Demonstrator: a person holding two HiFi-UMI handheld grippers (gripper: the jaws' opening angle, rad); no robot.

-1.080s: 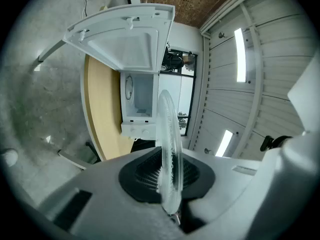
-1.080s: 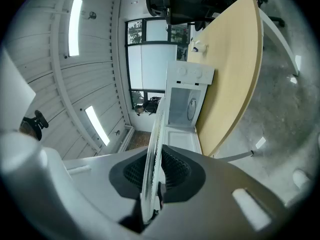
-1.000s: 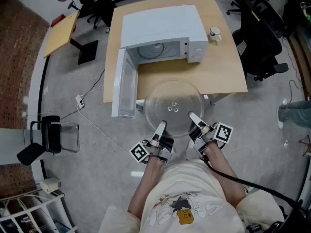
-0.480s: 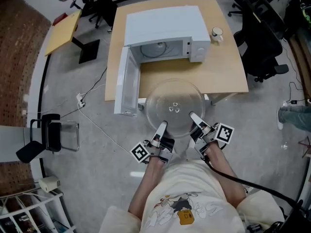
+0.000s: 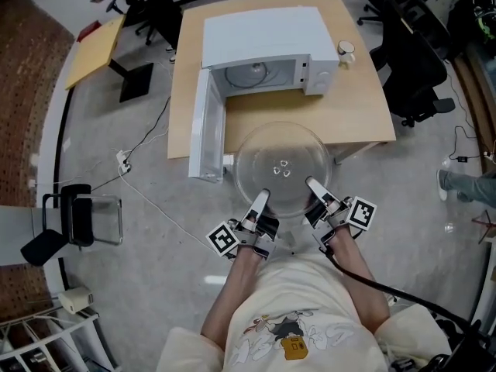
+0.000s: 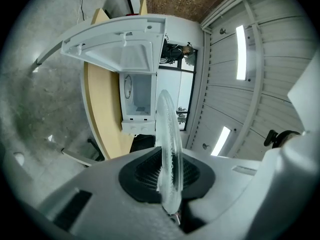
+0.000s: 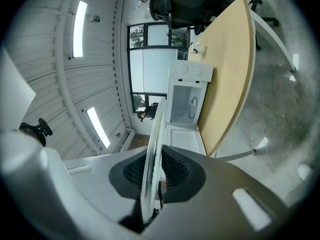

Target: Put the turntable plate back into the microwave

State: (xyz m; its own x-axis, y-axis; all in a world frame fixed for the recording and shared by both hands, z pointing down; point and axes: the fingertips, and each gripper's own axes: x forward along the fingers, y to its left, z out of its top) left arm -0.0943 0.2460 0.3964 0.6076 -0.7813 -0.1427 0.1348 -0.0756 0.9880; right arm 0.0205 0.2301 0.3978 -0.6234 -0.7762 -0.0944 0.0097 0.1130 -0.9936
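The left gripper has its jaws drawn almost together, pinching the near rim of the clear glass turntable plate. In the left gripper view the rim runs edge-on between the dark ribbed pads, which press on both of its faces. The right gripper grips the same way (its jaws a shade wider, but likewise clamped on glass), taking the rim just to the right of the left one. In its own view the plate's edge sits between the two black pads. Between the two grippers the plate is held roughly level, its far part over the front edge of the wooden table and its near part out over the floor. It lies in front of the white microwave and apart from it. The microwave's door stands swung open to the left, and the cavity is in plain sight. A small cup stands on the table just right of the microwave.
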